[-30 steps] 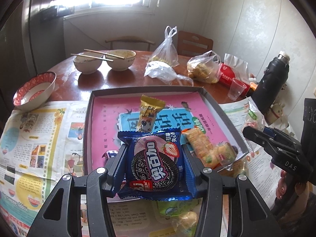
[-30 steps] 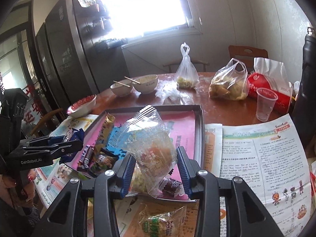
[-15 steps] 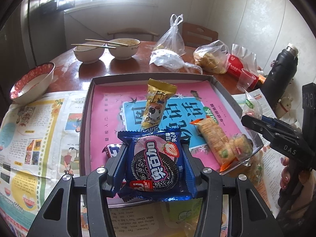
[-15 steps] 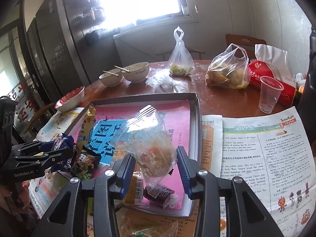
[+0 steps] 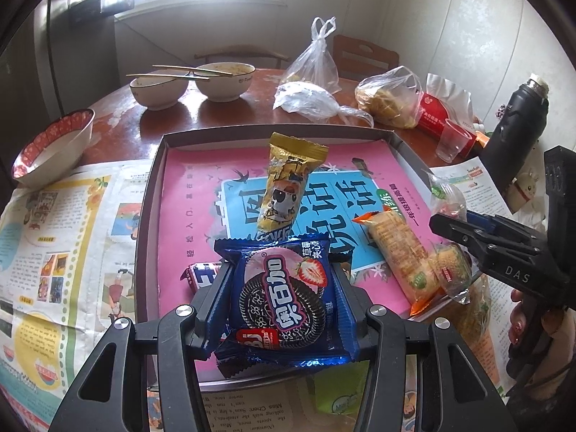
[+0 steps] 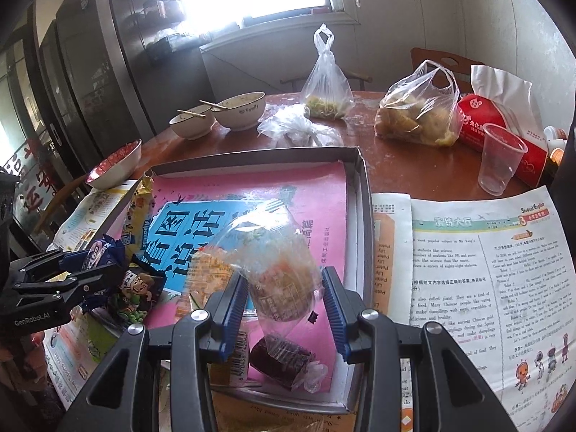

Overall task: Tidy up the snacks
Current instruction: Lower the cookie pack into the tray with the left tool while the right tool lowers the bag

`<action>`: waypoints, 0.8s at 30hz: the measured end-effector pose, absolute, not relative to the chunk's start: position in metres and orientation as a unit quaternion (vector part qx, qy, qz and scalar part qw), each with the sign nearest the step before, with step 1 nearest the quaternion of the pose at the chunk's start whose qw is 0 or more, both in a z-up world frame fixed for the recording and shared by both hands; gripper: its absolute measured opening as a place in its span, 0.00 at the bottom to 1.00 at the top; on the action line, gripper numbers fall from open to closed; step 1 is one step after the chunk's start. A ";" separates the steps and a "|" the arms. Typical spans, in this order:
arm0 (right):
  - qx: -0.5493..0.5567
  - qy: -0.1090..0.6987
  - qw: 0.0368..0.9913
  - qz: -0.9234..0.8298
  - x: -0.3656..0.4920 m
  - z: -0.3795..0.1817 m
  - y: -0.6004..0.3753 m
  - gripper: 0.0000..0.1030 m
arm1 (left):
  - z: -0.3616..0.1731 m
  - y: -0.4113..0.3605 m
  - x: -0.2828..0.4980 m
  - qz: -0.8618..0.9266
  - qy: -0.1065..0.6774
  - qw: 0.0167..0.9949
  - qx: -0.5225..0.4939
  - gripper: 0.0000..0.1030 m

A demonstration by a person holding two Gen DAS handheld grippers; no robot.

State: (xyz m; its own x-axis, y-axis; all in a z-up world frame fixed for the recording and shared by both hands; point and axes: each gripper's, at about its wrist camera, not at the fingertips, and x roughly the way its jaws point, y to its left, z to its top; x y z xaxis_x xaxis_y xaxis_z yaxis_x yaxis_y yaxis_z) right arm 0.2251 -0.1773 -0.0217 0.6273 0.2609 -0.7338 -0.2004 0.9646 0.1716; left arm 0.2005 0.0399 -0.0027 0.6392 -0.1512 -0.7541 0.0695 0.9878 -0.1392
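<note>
Round reddish wooden table (image 5: 118,126) under a bright window, partly covered with printed newspaper sheets (image 5: 54,237). On it sits the shallow grey tray (image 5: 147,216), lined with a pink and blue printed sheet.

Left gripper (image 5: 279,288) pinches a glossy blue cookie packet (image 5: 284,302) by both side edges; the packet stands upright between the jaws over the tray's near edge. At twelve o'clock from it, a gold crinkled wrapper (image 5: 288,187) lies flat on the liner. At two o'clock, an orange-ended cracker pack (image 5: 399,255) lies across the tray's right edge.

Right gripper (image 6: 284,309) is closed on a clear, crumpled plastic bag of snacks (image 6: 277,262), held above the tray's right half.

Only the right wrist view shows a dark wrapped cake (image 6: 280,360) on the liner directly beneath the gripper, at six o'clock, and a dark cartoon-printed packet (image 6: 136,291) at nine o'clock. Only the left wrist view shows the black flask (image 5: 514,122) at the table's right edge.

Beyond the tray: two ceramic bowls (image 5: 223,81) with chopsticks (image 5: 169,73), tied plastic bags (image 6: 327,82), a clear cup (image 6: 500,158).
</note>
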 end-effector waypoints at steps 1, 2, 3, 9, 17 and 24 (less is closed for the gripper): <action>0.036 0.413 0.901 0.128 0.225 -0.022 -0.177 0.41 | -0.003 0.040 0.200 -0.061 0.420 0.904 -0.049 0.52; 0.035 0.414 0.901 0.127 0.226 -0.022 -0.177 0.41 | -0.003 0.040 0.201 -0.060 0.420 0.904 -0.050 0.52; 0.034 0.416 0.900 0.127 0.226 -0.023 -0.176 0.41 | -0.003 0.041 0.201 -0.060 0.419 0.905 -0.050 0.52; 0.037 0.418 0.899 0.126 0.227 -0.024 -0.176 0.42 | -0.003 0.044 0.200 -0.054 0.419 0.905 -0.054 0.52; 0.042 0.420 0.898 0.125 0.228 -0.024 -0.177 0.43 | -0.003 0.048 0.200 -0.051 0.419 0.905 -0.058 0.52; 0.045 0.419 0.898 0.127 0.227 -0.022 -0.177 0.43 | -0.002 0.048 0.198 -0.055 0.421 0.903 -0.062 0.52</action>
State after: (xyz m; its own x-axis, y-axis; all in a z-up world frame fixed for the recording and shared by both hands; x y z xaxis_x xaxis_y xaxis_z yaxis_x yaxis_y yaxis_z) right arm 0.2266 -0.1766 -0.0222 0.6161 0.2646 -0.7419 -0.1899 0.9640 0.1862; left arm 0.1984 0.0476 -0.0017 0.6399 -0.1522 -0.7532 0.0472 0.9861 -0.1593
